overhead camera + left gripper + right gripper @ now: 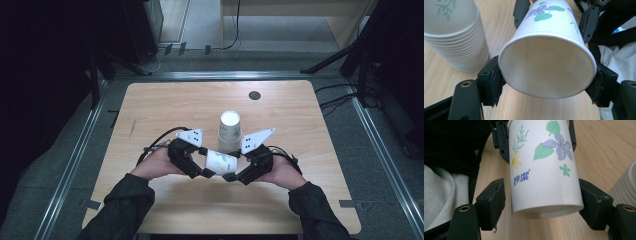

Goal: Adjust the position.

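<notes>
Right now a single white paper cup with a printed flower-and-leaf pattern (220,162) is held on its side between the two tools, a little above the light wooden table (165,107) and toward its near edge, about midway along it. The left gripper (204,161) has its pads pressed on either side of the open rim, as its own view shows (547,62). The right gripper (231,167) straddles the base end (544,170): one pad touches the wall, the other stands just off it, so I judge its hold loose at best.

Thin paper is the worry. Too hard a squeeze at the rim would fold the mouth oval or crease it, and if the hands pull apart or twist unevenly the cup could slip from the looser base end and drop to the table.

Just behind, toward the middle of the table, stands a tall stack of white paper cups, upside down (230,131). It sits near both tools; a careless swing could topple it. A small dark round disc (254,95) lies near the far edge, well apart.
</notes>
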A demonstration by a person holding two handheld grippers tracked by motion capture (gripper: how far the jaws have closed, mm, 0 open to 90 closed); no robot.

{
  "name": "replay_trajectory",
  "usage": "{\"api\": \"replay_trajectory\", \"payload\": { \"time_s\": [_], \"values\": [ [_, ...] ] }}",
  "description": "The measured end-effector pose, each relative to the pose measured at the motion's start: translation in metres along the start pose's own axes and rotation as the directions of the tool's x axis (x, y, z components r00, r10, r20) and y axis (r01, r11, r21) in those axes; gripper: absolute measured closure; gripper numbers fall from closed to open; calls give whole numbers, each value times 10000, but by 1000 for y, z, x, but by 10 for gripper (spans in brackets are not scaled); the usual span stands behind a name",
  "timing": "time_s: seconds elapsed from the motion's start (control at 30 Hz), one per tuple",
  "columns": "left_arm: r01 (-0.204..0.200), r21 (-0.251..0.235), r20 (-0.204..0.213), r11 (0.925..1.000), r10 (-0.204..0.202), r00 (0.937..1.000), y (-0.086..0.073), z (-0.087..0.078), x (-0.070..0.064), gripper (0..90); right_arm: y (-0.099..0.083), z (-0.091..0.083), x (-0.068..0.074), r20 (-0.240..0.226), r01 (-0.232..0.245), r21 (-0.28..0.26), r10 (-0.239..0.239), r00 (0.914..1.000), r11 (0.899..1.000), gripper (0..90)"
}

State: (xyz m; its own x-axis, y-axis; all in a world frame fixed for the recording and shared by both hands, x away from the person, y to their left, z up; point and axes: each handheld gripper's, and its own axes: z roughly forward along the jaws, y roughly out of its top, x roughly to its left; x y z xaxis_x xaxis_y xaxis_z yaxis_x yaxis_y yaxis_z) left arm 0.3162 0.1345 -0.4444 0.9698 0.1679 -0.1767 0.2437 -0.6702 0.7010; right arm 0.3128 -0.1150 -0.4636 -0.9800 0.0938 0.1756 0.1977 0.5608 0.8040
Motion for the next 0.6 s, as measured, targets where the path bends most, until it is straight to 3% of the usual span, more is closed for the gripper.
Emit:
{"api": "replay_trajectory", "payload": {
  "time_s": [0.17,0.33,0.6],
  "values": [
    [-124,272,-158,9996,128,9998,5,-4,-1,263,-1,0,-1,151,-45,24,45,9999,10000,281],
    [-278,887,-87,9957,287,9995,9,-5,0,263,-3,0,-2,278,-113,129,110,9996,9999,280],
    [-500,1916,-397,9802,586,9975,12,2,1,264,-7,3,-4,433,-124,250,113,9990,9996,282]
  ]
}}
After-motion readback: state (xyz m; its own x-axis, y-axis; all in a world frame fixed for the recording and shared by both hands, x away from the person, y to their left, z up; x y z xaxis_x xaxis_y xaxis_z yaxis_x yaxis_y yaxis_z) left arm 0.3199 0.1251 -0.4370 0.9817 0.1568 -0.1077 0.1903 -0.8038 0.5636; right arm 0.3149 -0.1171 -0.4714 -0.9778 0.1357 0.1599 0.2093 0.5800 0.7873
